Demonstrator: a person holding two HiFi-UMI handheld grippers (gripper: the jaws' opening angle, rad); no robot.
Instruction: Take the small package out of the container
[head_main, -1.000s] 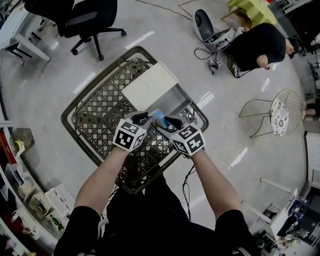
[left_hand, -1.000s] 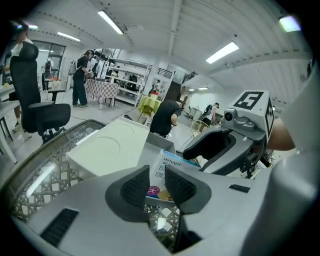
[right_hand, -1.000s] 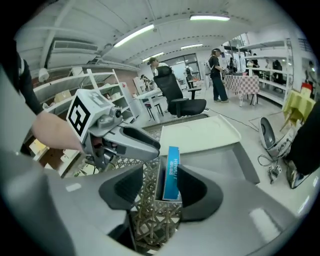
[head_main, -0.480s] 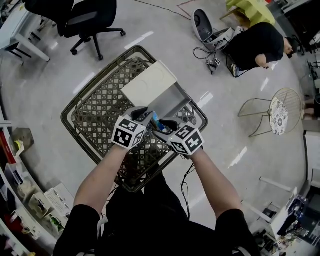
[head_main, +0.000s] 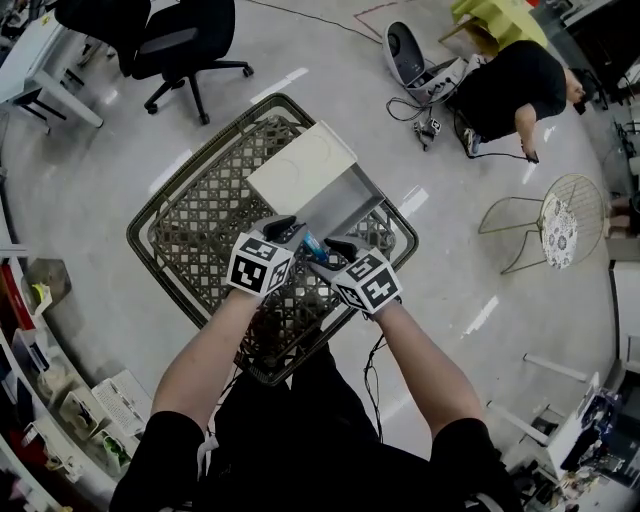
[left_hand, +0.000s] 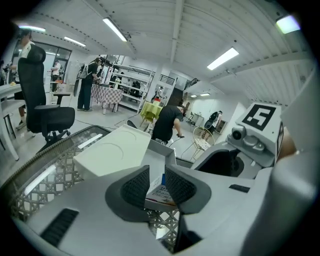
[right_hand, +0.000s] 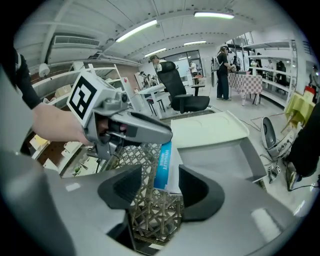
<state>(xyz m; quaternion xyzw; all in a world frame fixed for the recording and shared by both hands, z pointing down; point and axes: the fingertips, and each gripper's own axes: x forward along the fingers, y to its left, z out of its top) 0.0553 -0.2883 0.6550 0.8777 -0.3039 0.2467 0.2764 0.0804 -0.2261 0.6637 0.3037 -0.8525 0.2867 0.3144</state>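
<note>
Got the small white-and-blue flat package (head_main: 313, 243) pinched tight in the left gripper (left_hand: 157, 181), up over the brown woven-lattice tabletop (head_main: 200, 230), right by the near edge of the open grey plastic container (head_main: 345, 200). Just been opening the right gripper (right_hand: 155, 187): jaws apart around the package, not squeezing it.

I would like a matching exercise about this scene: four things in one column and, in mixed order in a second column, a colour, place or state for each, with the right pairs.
Column A
1. small package
2. container
3. office chair
4. left hand-held gripper

Column B
a. open, lid folded back, on the lattice table
b. closed on a thin item
c. blue and white
d. black, on the floor beyond the table

Pairs: 1-c, 2-a, 3-d, 4-b
</note>
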